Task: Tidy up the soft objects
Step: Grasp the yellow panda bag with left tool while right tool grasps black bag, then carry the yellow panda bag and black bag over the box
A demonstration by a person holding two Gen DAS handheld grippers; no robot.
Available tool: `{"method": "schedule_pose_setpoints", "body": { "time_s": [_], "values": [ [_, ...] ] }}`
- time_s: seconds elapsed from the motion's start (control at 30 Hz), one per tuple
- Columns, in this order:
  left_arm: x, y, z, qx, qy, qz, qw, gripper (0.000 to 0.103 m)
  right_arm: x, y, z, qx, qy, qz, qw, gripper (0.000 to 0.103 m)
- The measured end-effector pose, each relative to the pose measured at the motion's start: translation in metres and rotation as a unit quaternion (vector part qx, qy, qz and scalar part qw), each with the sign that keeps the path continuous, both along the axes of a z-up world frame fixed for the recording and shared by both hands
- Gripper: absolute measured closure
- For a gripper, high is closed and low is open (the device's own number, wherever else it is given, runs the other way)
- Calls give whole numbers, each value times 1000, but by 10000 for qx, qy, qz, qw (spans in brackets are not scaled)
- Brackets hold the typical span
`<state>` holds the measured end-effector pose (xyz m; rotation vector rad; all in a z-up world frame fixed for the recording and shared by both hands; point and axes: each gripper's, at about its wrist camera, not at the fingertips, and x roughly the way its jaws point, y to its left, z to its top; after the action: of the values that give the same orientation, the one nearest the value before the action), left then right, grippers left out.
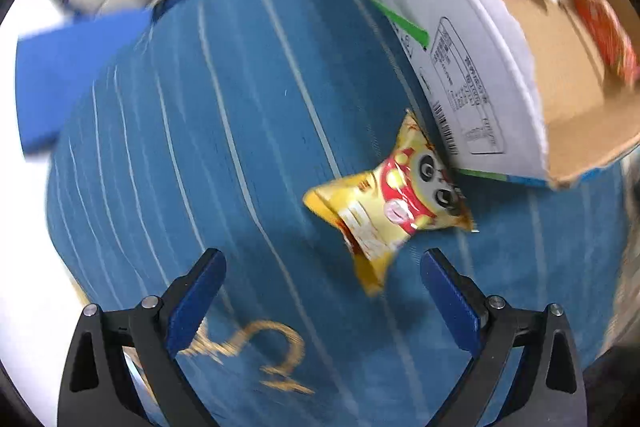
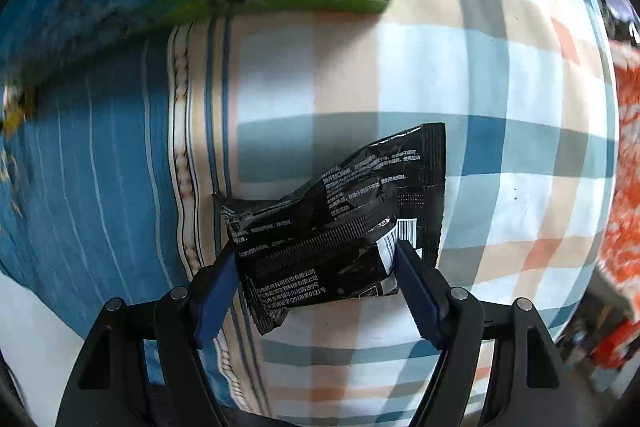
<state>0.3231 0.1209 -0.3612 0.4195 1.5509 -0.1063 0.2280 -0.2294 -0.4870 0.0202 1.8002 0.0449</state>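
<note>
Two grippers | left gripper (image 1: 323, 273) open, yellow snack bag (image 1: 390, 205) at 1 o'clock, straddle its middle | right gripper (image 2: 316, 267) grips black packet (image 2: 340, 227), squeeze gently

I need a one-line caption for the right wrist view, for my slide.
Right tongs shut on a black crinkled packet, held above the plaid bedsheet.

Blue striped cloth (image 1: 200, 147), plaid sheet (image 2: 500, 87)
</note>
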Motion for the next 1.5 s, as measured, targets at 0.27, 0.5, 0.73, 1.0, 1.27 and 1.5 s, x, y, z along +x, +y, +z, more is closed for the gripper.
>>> {"method": "schedule_pose_setpoints", "body": {
  "time_s": [0.27,0.5,0.73,1.0,1.27,1.5],
  "values": [
    [21,-28,-19,321,3,-1656,9857,3,1,17,-5,-92,148,215,9996,26],
    [22,-52,-43,145,410,-2369,9706,22,7,21,-4,-128,310,205,9992,26],
    [7,-64,-47,-323,451,-2188,9742,58,4,18,-5,-134,324,248,9991,26],
    [-21,-55,-44,-362,294,-1390,9892,62,0,16,-3,-155,314,240,9991,26],
    [-59,-44,-38,-681,345,-96,9970,62,-9,13,2,-36,203,171,9996,28],
    [-105,-65,-28,-1165,338,937,9882,62,-13,4,20,171,-68,-129,9997,29]
  ]
}}
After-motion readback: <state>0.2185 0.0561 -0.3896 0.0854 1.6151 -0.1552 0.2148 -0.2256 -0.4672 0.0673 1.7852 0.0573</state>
